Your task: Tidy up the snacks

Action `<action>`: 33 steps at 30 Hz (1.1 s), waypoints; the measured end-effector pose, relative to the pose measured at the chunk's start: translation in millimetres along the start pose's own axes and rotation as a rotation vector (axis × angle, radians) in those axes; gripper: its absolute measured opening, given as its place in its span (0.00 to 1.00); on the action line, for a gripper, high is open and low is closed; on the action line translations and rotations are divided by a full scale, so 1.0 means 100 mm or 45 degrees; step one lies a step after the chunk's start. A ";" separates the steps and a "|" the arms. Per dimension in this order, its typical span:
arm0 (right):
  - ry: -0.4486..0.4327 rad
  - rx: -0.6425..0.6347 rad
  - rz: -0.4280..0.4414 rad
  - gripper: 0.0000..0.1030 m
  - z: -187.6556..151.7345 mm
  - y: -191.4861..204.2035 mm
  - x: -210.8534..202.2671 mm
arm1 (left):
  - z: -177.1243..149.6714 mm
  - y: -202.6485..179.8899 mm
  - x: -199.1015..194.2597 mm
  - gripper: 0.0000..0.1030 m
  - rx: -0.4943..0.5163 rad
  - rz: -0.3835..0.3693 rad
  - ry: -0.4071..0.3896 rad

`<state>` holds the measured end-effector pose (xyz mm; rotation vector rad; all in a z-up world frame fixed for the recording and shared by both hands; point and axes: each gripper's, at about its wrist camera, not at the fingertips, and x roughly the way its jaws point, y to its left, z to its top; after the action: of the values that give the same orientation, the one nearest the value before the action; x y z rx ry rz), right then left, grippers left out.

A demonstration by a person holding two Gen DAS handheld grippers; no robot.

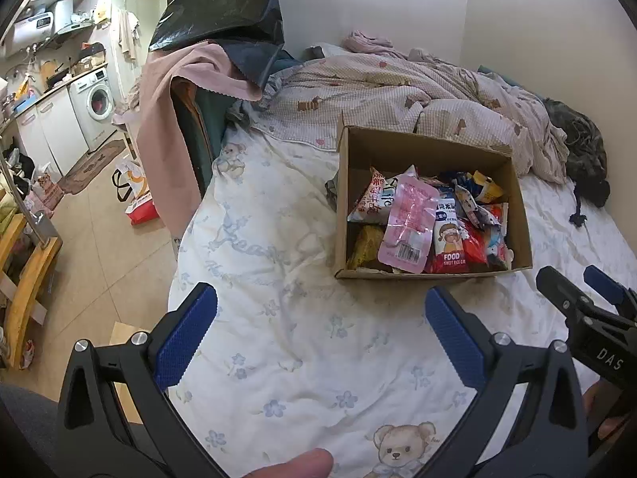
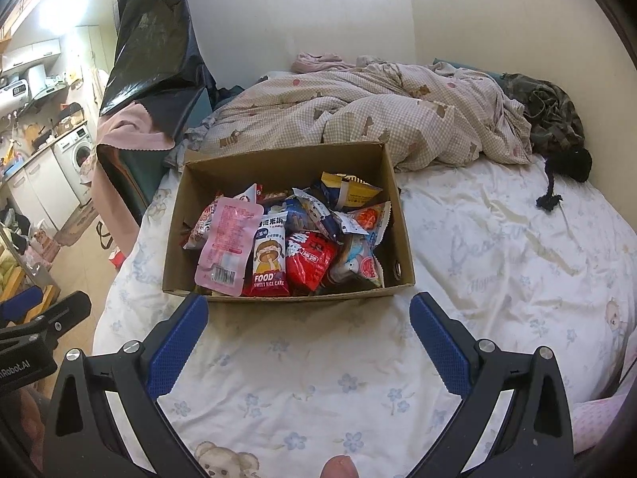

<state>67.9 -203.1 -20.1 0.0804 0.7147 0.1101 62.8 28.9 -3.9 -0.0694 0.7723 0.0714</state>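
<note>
An open cardboard box (image 1: 521, 223) (image 2: 402, 235) stands on the bed, filled with several snack packets. A pink packet (image 1: 406, 223) (image 2: 227, 243) lies on top at the left, a red and white "FOOD" rice cake packet (image 1: 450, 243) (image 2: 268, 259) beside it. My left gripper (image 1: 320, 302) is open and empty over the sheet, short of the box and to its left. My right gripper (image 2: 308, 310) is open and empty just in front of the box's near wall; it also shows in the left wrist view (image 1: 573, 279).
The bed has a white floral sheet (image 1: 278, 279) (image 2: 497, 247) and a rumpled checked duvet (image 1: 398, 91) (image 2: 358, 119) behind the box. A black bag (image 1: 223, 4) and pink cloth hang at the bed's left. A kitchen with a washing machine (image 1: 95, 99) lies far left.
</note>
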 end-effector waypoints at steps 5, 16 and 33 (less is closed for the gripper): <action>-0.002 -0.004 -0.003 1.00 0.01 0.00 0.00 | 0.01 0.00 -0.01 1.00 0.000 -0.004 -0.001; 0.003 -0.014 -0.011 1.00 0.01 -0.02 0.01 | 0.01 -0.01 -0.03 1.00 0.010 -0.003 -0.001; 0.002 -0.017 -0.013 1.00 0.00 0.00 0.01 | 0.01 -0.01 -0.01 1.00 0.004 -0.006 0.004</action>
<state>69.2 -203.1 -20.8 0.0638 0.7159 0.1050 63.1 27.8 -2.5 -0.0688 0.7755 0.0655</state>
